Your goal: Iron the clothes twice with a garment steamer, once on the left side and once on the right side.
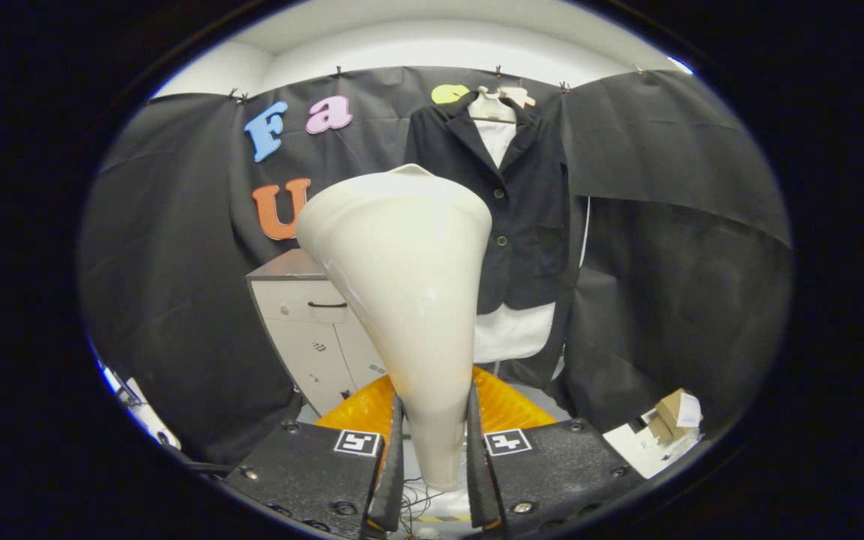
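Note:
A cream garment steamer [402, 285] stands upright between my fingers, its wide head uppermost and its narrow handle down in the jaws. My gripper [433, 442] is shut on that handle, with a finger pressing on each side. Beyond the steamer, a dark buttoned jacket [526, 202] over a white shirt [511, 330] hangs on a white hanger [493, 106] against the black cloth wall. The steamer's head covers the jacket's left edge and sits well short of the garment.
A grey cabinet [312, 322] with a drawer and doors stands left of the hanging clothes, partly behind the steamer. An orange ribbed thing [503, 405] lies just ahead of the fingers. Cardboard boxes and white paper [664, 427] sit on the floor at the right.

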